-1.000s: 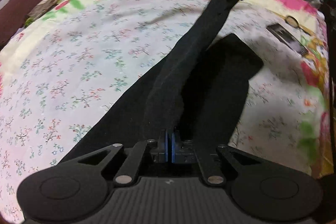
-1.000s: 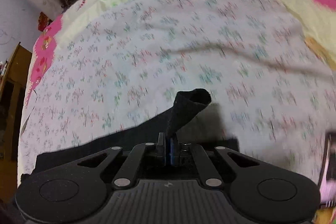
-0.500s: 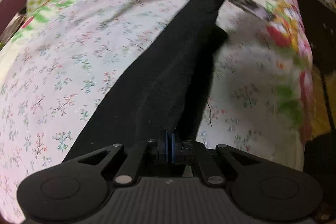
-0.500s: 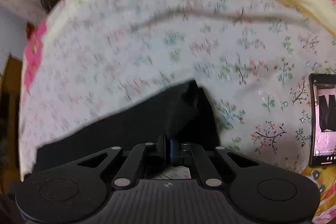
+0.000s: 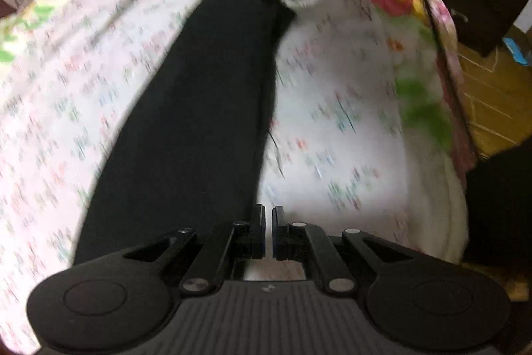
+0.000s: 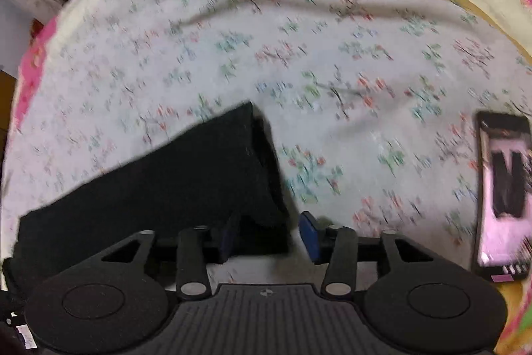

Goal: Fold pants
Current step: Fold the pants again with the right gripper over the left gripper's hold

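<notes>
on a bed spread with a floral sheet (image 5: 332,88), black pants (image 5: 186,122) lie folded lengthwise, one leg stacked on the other, running in a long dark band from the near edge of the left wrist view toward the far end of the bed. at the left, the left gripper (image 5: 268,232) points steeply down at the near end of the band, its jaws pressed almost together; the pants edge sits just beside and under them, but whether any cloth is pinched cannot be told from this view. at the right, the right gripper (image 6: 269,232) hovers over the far end, where the two hems (image 6: 256,135) lie one over the other; its jaws have just been opening and now stand spread, with the corner of the cloth lying loose between them, not pressed. a phone (image 6: 502,188) rests on the sheet well to the right.

the fabric looks soft, light and limp, drapes flat and would sag if lifted at one point; it seems matte and unlikely to slip. for the next fold, the sensible hold is likely both layers at the hem corners, pinched together so the legs stay aligned.
</notes>
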A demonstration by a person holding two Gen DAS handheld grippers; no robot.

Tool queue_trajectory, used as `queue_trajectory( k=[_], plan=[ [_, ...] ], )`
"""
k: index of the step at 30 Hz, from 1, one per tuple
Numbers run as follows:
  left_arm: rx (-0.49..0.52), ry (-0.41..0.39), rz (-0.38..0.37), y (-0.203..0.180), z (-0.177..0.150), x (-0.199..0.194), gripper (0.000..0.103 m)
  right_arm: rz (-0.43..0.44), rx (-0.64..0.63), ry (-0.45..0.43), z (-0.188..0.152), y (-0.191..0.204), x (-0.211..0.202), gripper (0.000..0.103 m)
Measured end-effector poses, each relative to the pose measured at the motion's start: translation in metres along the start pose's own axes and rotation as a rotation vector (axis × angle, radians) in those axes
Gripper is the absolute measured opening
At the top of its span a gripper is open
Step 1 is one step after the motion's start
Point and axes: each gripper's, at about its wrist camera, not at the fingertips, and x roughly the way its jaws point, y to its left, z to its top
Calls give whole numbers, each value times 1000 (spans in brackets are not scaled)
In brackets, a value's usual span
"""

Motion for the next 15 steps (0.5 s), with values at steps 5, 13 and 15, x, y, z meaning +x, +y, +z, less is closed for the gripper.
queue_trajectory(
  k=[5, 13, 15],
  plan=[
    [46, -39, 52, 1, 32, 12, 16, 70, 72, 16, 2, -2, 4, 0],
    [73, -96, 50, 3, 81, 35, 16, 195, 89, 43, -21, -4, -2, 0],
    [73, -112, 43, 6, 94, 44, 16, 185, 67, 52, -23, -7, 2, 0]
  ],
)
